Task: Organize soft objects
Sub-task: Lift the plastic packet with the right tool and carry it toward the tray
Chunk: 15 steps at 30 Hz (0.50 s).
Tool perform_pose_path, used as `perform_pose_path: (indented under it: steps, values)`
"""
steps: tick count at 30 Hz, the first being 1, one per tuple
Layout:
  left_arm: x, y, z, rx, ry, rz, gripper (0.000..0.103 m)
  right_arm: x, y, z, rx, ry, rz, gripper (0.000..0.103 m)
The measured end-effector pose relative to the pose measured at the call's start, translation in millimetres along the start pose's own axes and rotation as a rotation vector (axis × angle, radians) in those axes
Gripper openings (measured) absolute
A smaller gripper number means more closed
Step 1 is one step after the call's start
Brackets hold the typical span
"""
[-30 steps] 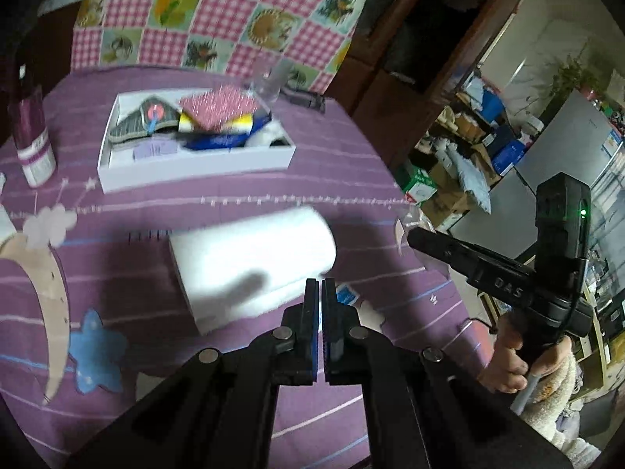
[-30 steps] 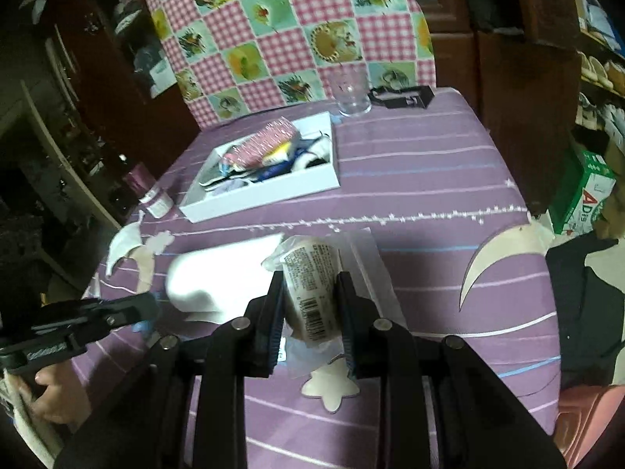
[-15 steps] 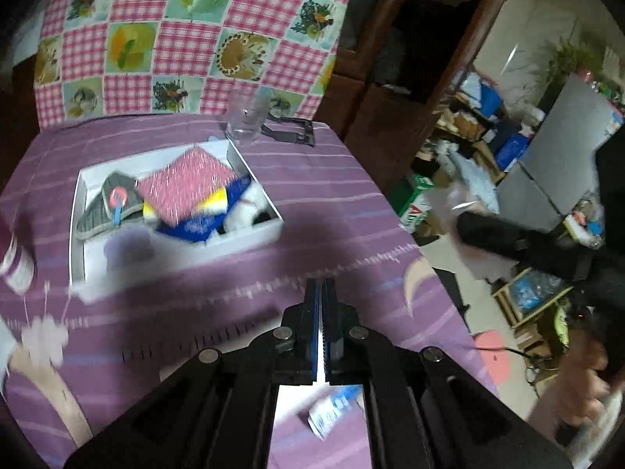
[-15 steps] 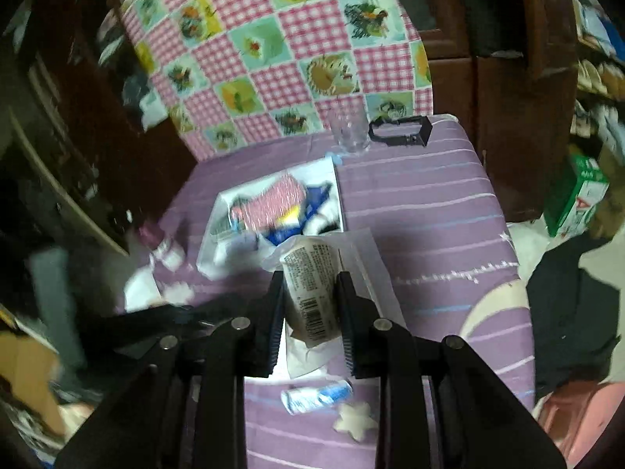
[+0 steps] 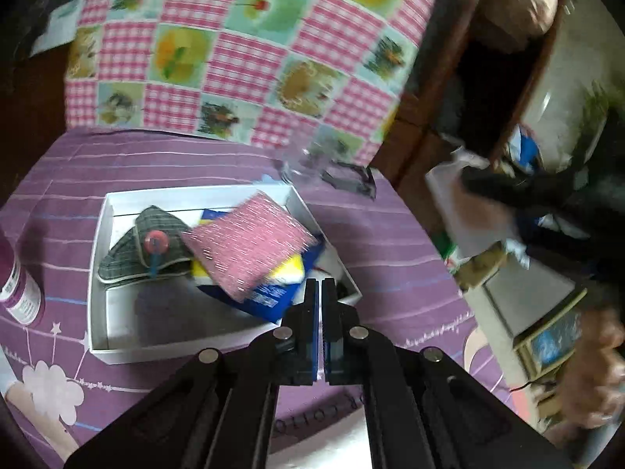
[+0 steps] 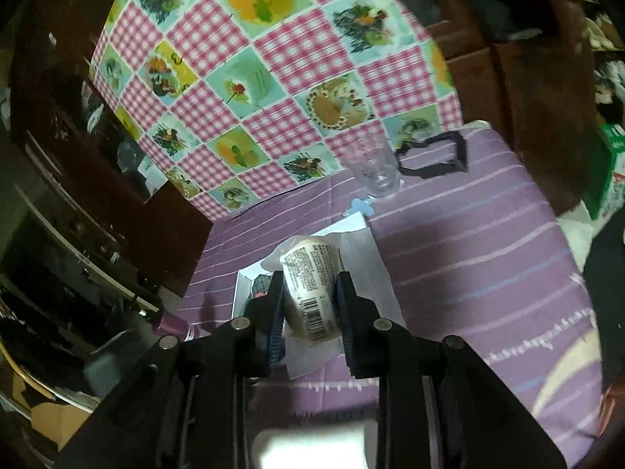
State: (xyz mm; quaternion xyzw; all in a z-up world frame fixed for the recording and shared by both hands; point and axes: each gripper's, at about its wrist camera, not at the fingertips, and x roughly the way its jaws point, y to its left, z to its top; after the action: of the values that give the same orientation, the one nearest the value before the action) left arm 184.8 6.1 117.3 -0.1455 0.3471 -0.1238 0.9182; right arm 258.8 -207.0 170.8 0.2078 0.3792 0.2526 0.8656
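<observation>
My right gripper [image 6: 308, 285] is shut on a beige roll in clear plastic wrap [image 6: 310, 289], held above the purple tablecloth near the white box [image 6: 240, 293], most of which it hides. In the left wrist view the white box [image 5: 99, 273] holds a pink sponge [image 5: 250, 246], a grey plaid piece [image 5: 136, 250] and a blue packet [image 5: 265, 297]. My left gripper [image 5: 321, 285] is shut with nothing in it, just short of the box's near right corner. At the right of that view the right gripper [image 5: 488, 187] shows blurred, with the wrapped roll [image 5: 468, 211].
A clear glass [image 6: 375, 172] and a black frame [image 6: 433, 156] stand at the table's far end by a checked cloth [image 6: 273, 58]. A purple bottle [image 5: 19, 285] is left of the box. A white roll [image 6: 308, 445] lies below the right gripper. The table edge drops off at right.
Both grippers have moved forward toward the white box, which now looks nearer and larger. The right gripper rose with the wrapped roll and rolled. The white roll slid out of the left view.
</observation>
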Motion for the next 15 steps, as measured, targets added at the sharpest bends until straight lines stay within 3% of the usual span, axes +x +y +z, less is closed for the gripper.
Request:
perform_pose_path:
  steps: [8,15]
  values:
    - [0.3,43.3,7.4,-0.061,-0.034,0.035,0.000,63.7,12.6,-7.5,-0.100,0.035,-0.012,0.027]
    - [9.5,103.4,2.7,-0.248,0.000,-0.020,0.000,68.7,18.4,-15.3,-0.161,0.044,-0.010,0.027]
